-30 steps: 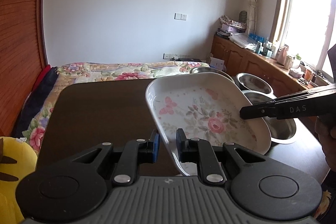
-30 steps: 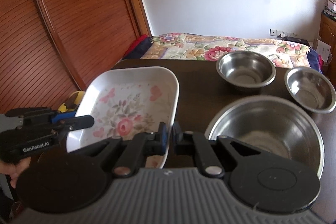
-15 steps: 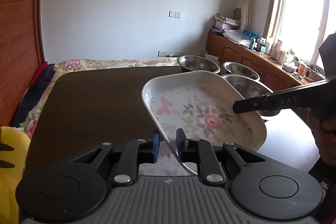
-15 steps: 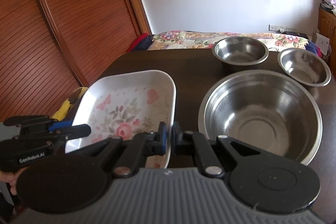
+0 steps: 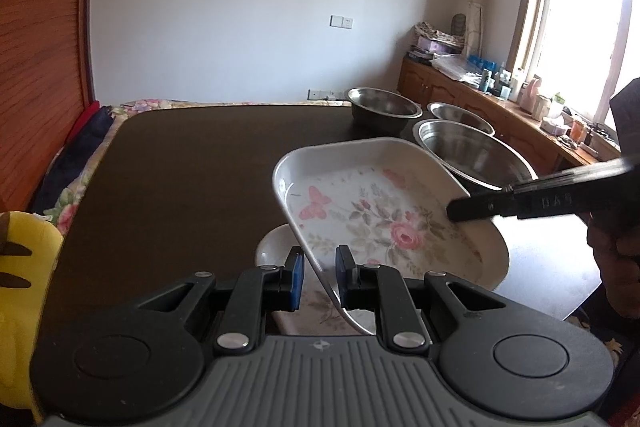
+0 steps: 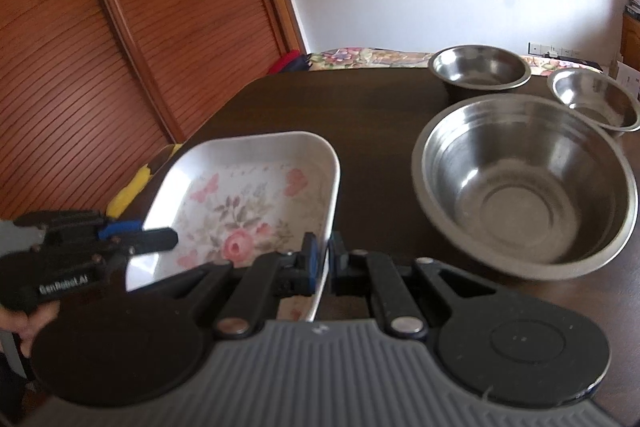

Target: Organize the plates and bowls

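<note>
Both tools grip one dish. Low in the left wrist frame, the left tool (image 5: 318, 273) has its pads on either side of the near rim of the floral tray (image 5: 384, 211), pinching it; the right tool (image 5: 472, 209) reaches in from the right edge, clamped on the opposite rim. Bottom centre of the right wrist frame, the right tool (image 6: 323, 263) is narrowed onto the tray (image 6: 248, 203) wall, and the left tool (image 6: 160, 239) bites the far side at lower left.

So the tray hangs tilted above the tabletop (image 5: 180, 179), directly over a second floral dish (image 5: 276, 247) that peeks out beneath it at lower centre; stacking looks to be the step in hand.

It is likely stiff, glossy and light, possibly melamine or ceramic. A smooth thin rim can slip under pads, so grips on two opposite walls suit it. Level it before lowering so the edges do not knock.

Right of it sit a big steel bowl (image 6: 524, 187) and two smaller bowls (image 6: 480, 71) (image 6: 596, 103), well apart from the tray.
</note>
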Tool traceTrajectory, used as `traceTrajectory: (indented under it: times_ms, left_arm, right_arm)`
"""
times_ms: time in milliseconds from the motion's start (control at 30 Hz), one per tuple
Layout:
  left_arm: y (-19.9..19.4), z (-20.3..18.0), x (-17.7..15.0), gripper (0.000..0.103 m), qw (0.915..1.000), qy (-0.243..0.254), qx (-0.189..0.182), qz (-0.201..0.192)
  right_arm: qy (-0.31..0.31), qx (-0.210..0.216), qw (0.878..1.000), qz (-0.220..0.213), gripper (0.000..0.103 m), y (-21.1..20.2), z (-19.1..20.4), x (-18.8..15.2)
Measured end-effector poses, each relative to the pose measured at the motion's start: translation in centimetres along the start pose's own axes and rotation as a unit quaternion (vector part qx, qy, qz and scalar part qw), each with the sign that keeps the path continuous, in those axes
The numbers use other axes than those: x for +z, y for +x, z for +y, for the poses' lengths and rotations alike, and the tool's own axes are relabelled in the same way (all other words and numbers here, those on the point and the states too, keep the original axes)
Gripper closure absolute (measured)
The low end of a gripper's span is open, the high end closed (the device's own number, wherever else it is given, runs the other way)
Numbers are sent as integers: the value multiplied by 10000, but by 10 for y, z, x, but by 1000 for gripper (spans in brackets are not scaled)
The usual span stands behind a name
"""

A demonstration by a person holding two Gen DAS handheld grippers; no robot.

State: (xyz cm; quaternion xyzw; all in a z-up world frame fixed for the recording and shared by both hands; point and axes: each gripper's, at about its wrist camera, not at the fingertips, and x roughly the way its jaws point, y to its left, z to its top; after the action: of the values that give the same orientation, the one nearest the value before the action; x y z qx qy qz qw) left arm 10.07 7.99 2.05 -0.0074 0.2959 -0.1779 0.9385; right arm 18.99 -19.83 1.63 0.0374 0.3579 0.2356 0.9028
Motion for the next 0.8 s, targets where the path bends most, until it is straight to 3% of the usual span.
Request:
traceTrajectory:
  times_ms: [300,800]
  left_arm:
    - [-9,-1,-12,58,10000,38,47,44]
    - [11,3,-16,58,9998,6,126,139]
  right_arm:
    - [-140,94,9998,51,95,0,7,-10]
    - [-274,-15,9996,19,95,5,13,-20]
